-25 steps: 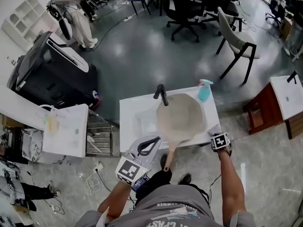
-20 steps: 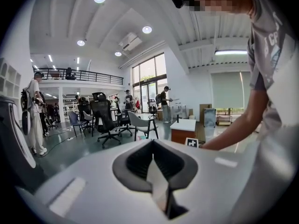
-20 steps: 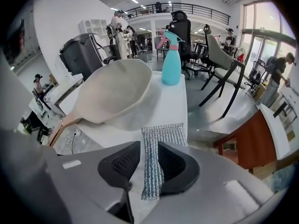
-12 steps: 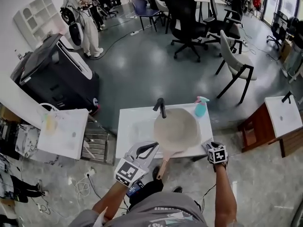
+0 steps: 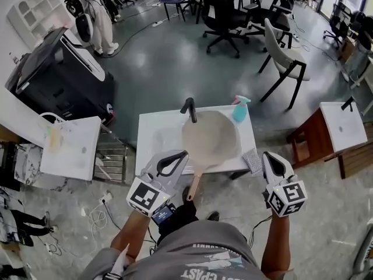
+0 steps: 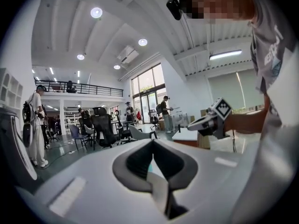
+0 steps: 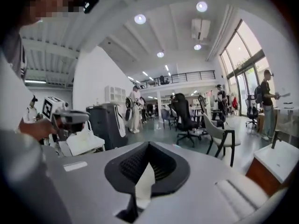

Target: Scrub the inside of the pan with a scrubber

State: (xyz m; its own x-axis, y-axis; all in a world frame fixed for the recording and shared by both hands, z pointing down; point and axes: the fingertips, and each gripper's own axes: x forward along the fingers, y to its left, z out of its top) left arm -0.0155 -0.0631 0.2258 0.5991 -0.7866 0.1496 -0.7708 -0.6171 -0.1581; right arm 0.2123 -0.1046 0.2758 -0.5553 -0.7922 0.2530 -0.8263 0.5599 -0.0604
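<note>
left gripper [image 5: 184, 153] fingers pressed together, empty. right gripper [image 5: 267, 155] fingers just closed together, empty; scrubber [image 5: 252, 161] lies on worktop [image 5: 147, 134] beside pan [image 5: 211, 137].

Bright even light, round ceiling lamps [image 6: 96, 12] glaring, strong fisheye edges, close foreground soft.

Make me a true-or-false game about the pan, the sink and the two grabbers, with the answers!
1. The pan rests in the white sink. True.
2. The spray bottle is red. False: it is teal.
3. The right gripper holds the scrubber. False: its jaws have just closed on nothing; the scrubber lies on the sink's front right corner.
4. The faucet is black. True.
5. The left gripper grips the pan's handle. False: it is shut, empty, apart from the handle.
</note>
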